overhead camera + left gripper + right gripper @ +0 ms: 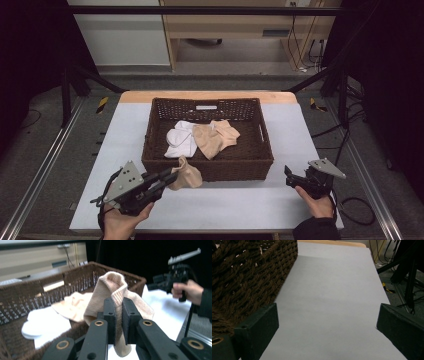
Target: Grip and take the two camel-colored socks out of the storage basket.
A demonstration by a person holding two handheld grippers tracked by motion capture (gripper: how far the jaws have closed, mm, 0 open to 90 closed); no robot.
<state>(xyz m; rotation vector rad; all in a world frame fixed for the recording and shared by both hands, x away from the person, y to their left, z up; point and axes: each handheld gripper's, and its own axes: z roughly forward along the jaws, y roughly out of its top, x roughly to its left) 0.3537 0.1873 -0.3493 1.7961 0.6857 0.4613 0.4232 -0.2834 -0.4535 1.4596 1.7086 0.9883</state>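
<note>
A tan sock (186, 175) hangs in front of the near wall of the brown wicker basket (150, 150), pinched by my left gripper (172, 176). In the left gripper view the black jaws press on the tan sock (112, 290) from both sides, and the sock droops below them over the white table. Inside the basket lie white socks (179, 140) and more tan socks (215, 137). My right gripper (290, 177) stands open over the table at the basket's right front corner, its jaws wide apart in the right gripper view with nothing between them.
The white table top (225, 205) runs along the front and on both sides of the basket. The basket wall (247, 277) is close on the left of the right gripper. Black frame rails and cables flank the table.
</note>
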